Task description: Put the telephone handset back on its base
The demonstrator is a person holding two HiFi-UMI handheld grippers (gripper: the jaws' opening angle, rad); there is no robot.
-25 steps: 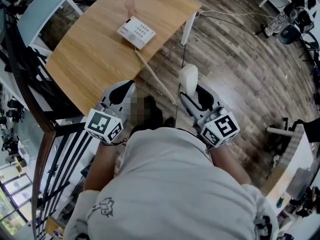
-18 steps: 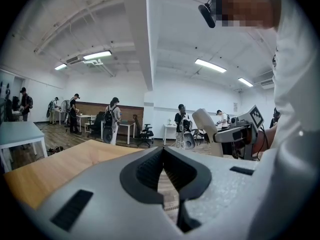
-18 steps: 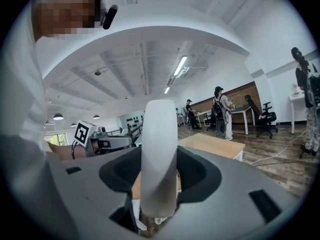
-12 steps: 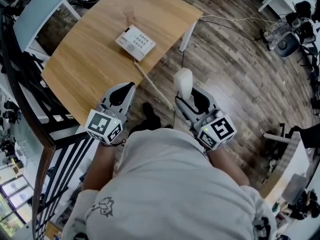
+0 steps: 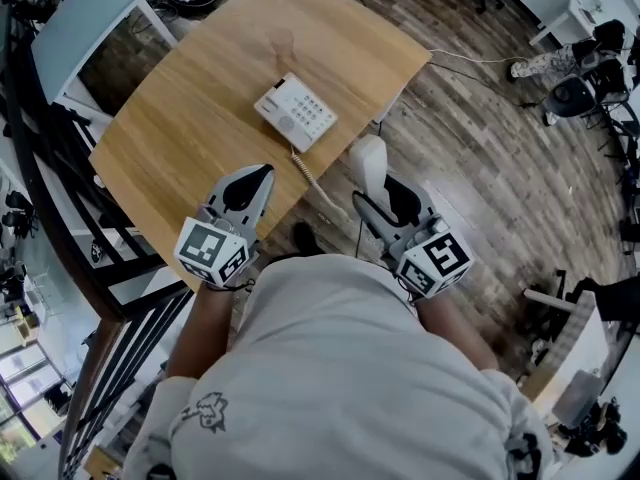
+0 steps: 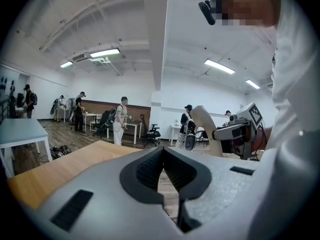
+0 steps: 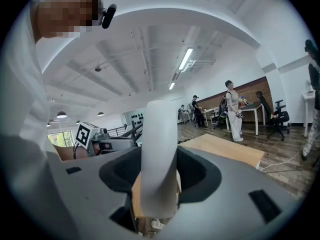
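The white telephone base (image 5: 295, 113) lies on the wooden table (image 5: 190, 98), near its front edge. A coiled cord (image 5: 310, 173) runs from it off the edge toward the white handset (image 5: 369, 161). My right gripper (image 5: 385, 196) is shut on the handset, which stands upright between the jaws (image 7: 159, 154), over the floor just right of the table corner. My left gripper (image 5: 262, 173) hovers over the table's front edge, short of the base, its jaws shut with nothing between them (image 6: 162, 151). The left gripper view shows the handset (image 6: 205, 129) off to its right.
A black railing (image 5: 60, 178) runs along the table's left side. A grey-blue desk (image 5: 80, 18) stands at the back left. Cables (image 5: 480, 58) trail over the wood floor on the right. Several people (image 6: 120, 119) stand at far desks.
Both grippers have moved forward toward the table, the handset still in the right one. The left gripper now reaches over the table edge, and the base lies closer.
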